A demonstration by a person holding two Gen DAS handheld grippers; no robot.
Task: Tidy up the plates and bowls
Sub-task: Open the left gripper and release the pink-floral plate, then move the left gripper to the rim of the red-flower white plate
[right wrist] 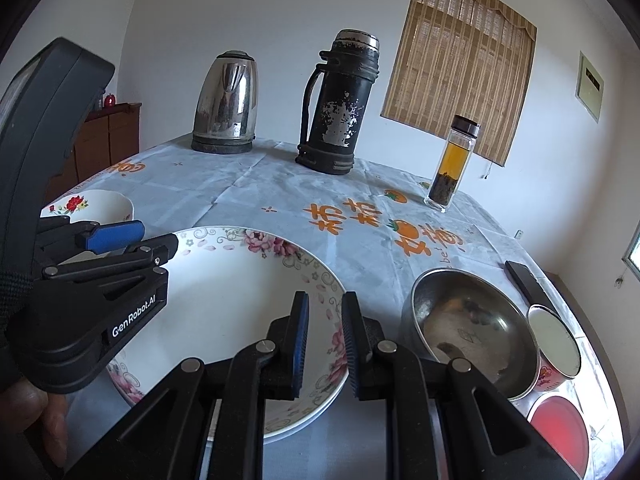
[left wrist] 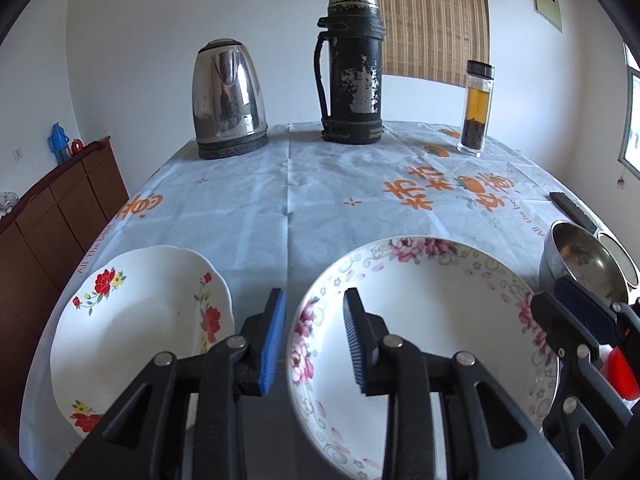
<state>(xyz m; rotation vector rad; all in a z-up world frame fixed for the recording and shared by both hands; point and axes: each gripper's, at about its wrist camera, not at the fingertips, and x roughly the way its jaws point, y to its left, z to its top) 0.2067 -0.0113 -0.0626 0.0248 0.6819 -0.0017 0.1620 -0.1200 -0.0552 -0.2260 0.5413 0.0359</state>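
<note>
Pink-flowered plate (left wrist: 424,320) sits mid-table, its near-left rim in the slack, parted left gripper (left wrist: 314,340). Right gripper (right wrist: 325,344) straddles its right rim, narrow gap, not clearly pinching. Steel bowl (right wrist: 472,324) lies just right, so that hand's nearer.

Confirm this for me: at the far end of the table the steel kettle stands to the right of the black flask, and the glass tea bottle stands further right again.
One thing is wrong. The steel kettle stands to the left of the black flask, not to its right; both wrist views show that order. The rest holds: the glass tea bottle stands further right, at the far end of the table.
</note>
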